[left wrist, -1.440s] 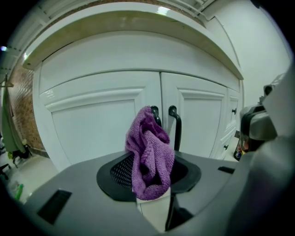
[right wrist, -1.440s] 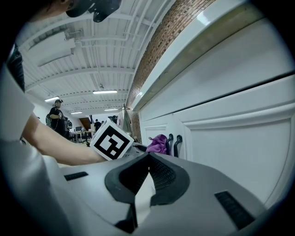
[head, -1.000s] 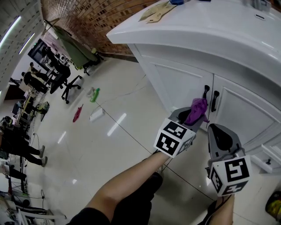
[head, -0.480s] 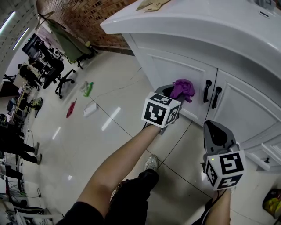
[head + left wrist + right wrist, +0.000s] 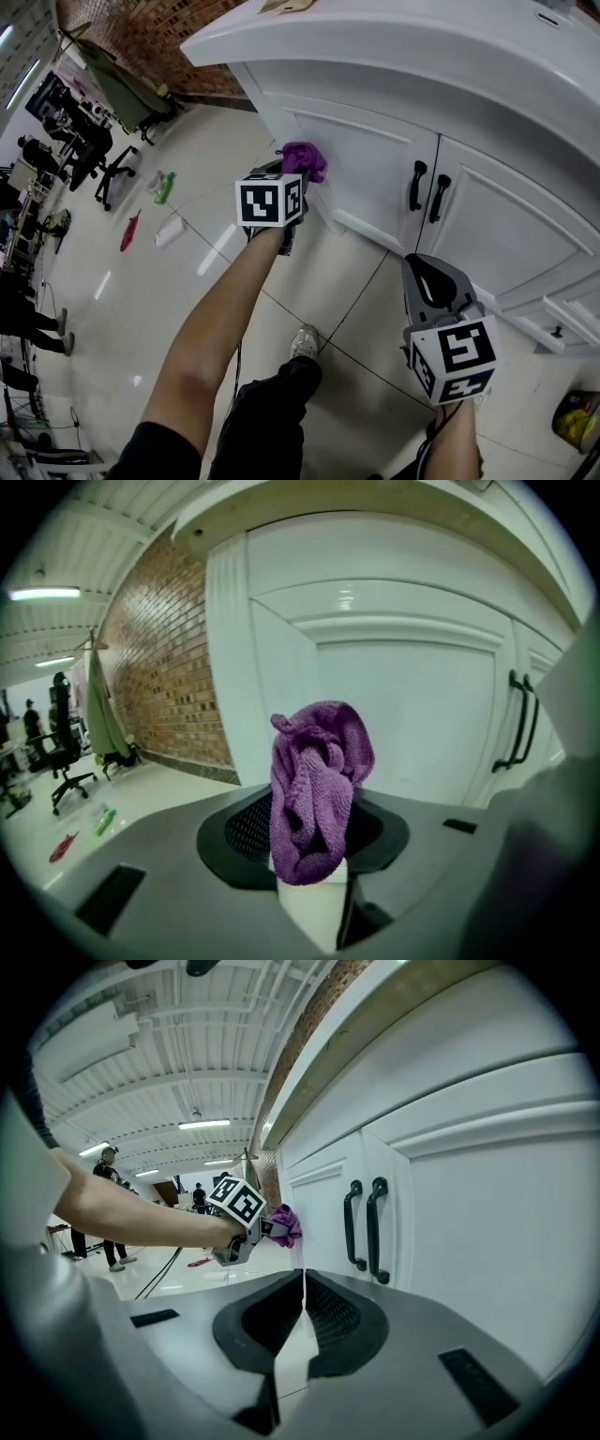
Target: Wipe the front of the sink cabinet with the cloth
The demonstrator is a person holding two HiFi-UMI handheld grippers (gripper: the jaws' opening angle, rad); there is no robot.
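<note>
I have the left gripper clenched on the cloth. The cloth is purple with a coarse looped weave, bunched into a crumpled wad of folds that stands up above the jaws. It sits at the left end of the sink cabinet front, by the corner post and left of the paired black door handles. I cannot confirm that it touches the panel. The right gripper is held low and well apart from the cloth, its jaws closed together on nothing.
</note>
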